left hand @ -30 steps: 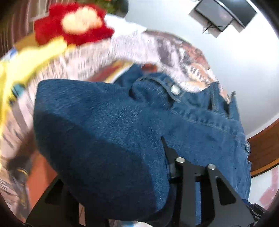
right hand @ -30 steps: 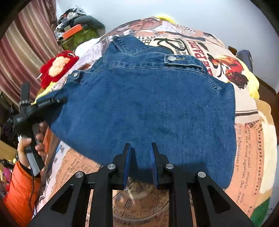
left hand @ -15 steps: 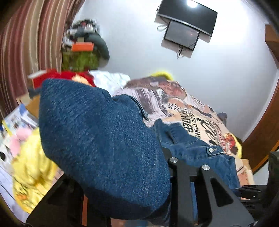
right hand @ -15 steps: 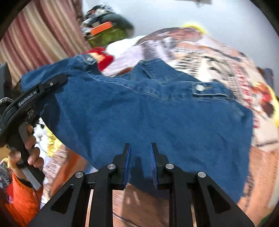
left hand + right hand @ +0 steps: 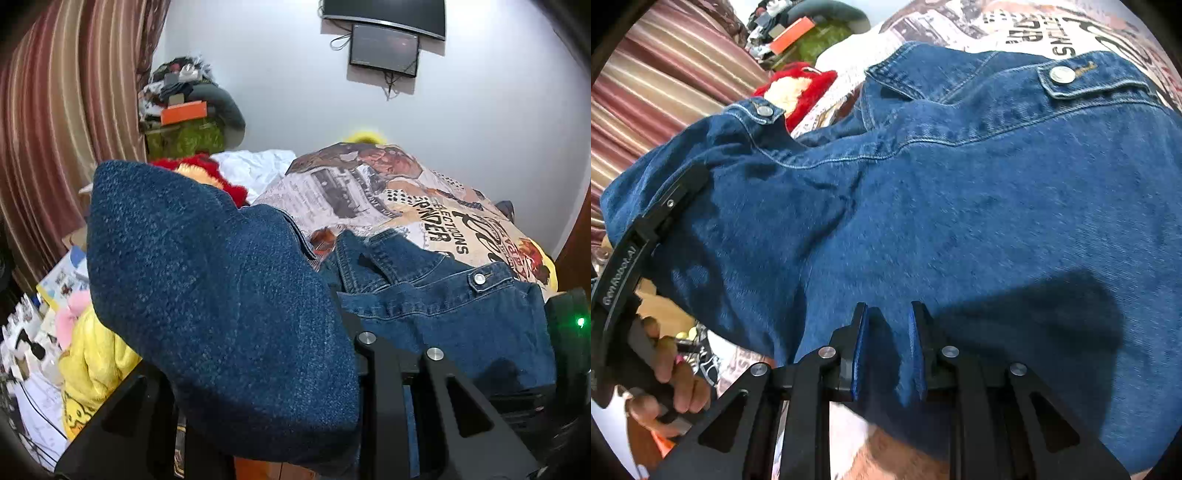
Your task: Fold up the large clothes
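Denim fills both views: a blue denim jacket (image 5: 960, 206) lies spread over a bed cover printed like old newspapers (image 5: 369, 192), and both tools have hold of it. In the right wrist view the right gripper (image 5: 888, 354) sits at six o'clock with its blue pads drawn narrow on a fold of the jacket's hem, the cloth bunched between them. At nine o'clock in that view the left gripper (image 5: 653, 221) bites the jacket's far edge, and a hand (image 5: 672, 373) wraps the handle below it at about eight o'clock. A cuff with a metal snap (image 5: 764, 110) rides at eleven o'clock, and a flap with another snap (image 5: 1062, 75) sits at one o'clock. In the left wrist view a raised bulge of denim (image 5: 221, 314) drapes over the left tool from ten o'clock to six, hiding its left finger; the jaws have just been closing, with cloth between them. The rest of the jacket lies flat at three to four o'clock, collar toward the centre. A red plush toy (image 5: 207, 170) peeks out at eleven o'clock, a yellow soft toy (image 5: 92, 373) slumps at eight, striped curtains (image 5: 66, 110) hang at ten, and a wall screen (image 5: 384, 48) hangs at one.
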`<act>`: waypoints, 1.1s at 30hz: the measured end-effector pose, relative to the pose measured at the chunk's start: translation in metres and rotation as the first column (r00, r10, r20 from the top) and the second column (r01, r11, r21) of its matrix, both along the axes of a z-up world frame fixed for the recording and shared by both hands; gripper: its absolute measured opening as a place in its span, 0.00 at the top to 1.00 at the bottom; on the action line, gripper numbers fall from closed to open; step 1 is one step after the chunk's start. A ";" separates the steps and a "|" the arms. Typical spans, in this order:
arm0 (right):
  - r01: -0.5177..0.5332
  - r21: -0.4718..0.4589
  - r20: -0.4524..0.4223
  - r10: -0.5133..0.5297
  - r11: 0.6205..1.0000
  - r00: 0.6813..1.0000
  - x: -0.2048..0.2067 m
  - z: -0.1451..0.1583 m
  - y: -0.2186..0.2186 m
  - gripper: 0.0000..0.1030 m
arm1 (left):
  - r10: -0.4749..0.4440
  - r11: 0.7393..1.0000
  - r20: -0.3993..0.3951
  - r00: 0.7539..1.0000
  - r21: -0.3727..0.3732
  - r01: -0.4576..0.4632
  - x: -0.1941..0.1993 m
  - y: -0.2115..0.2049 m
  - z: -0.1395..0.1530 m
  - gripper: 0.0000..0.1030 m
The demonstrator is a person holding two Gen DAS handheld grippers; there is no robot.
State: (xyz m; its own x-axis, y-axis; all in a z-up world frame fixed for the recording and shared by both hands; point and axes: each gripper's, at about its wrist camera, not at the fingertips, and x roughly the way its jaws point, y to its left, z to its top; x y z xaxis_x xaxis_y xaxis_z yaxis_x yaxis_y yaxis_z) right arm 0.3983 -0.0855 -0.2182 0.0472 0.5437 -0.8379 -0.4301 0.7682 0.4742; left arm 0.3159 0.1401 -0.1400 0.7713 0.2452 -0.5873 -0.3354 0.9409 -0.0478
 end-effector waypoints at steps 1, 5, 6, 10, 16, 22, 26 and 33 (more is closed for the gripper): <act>0.006 0.005 -0.015 -0.006 1.000 1.000 0.001 0.003 -0.005 0.84 | -0.011 1.000 0.011 1.000 0.009 0.011 0.001 -0.004 0.005 0.72; 0.075 0.006 -0.001 -0.075 0.997 0.997 0.000 0.024 -0.039 0.84 | -0.070 0.996 0.075 0.995 0.054 0.066 0.008 -0.032 0.031 0.76; 0.095 0.000 0.028 -0.095 0.995 0.995 -0.002 0.032 -0.052 0.84 | -0.095 0.994 0.094 0.991 0.068 0.089 0.012 -0.044 0.039 0.77; 0.172 -0.022 0.149 -0.167 0.985 0.975 -0.015 0.059 -0.103 0.84 | -0.194 0.979 0.139 0.971 0.097 0.181 0.030 -0.091 0.064 0.81; 0.326 -0.015 0.184 -0.318 0.945 0.930 -0.031 0.090 -0.206 0.84 | -0.369 0.924 0.129 0.920 0.159 0.348 0.046 -0.176 0.069 0.82; 0.433 -0.061 0.230 -0.409 0.899 0.883 -0.045 0.101 -0.276 0.84 | -0.577 0.796 -0.025 0.816 0.206 0.569 0.035 -0.256 0.026 0.83; 0.475 -0.066 0.225 -0.451 0.877 0.864 -0.057 0.100 -0.304 0.84 | -0.665 0.699 -0.158 0.730 0.211 0.683 0.021 -0.291 -0.012 0.82; 0.493 -0.069 0.220 -0.469 0.867 0.855 -0.079 0.096 -0.318 0.84 | -0.655 0.705 -0.262 0.708 0.124 0.698 0.016 -0.291 -0.025 0.75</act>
State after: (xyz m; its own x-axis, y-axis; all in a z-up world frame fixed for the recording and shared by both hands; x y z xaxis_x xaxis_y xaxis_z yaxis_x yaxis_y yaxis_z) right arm 0.3194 -0.4040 -0.1218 0.4417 0.3092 -0.8422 -0.0642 0.9472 0.3141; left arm 0.3314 -0.1513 -0.1651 0.6570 -0.1735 -0.7336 0.4145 0.8960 0.1593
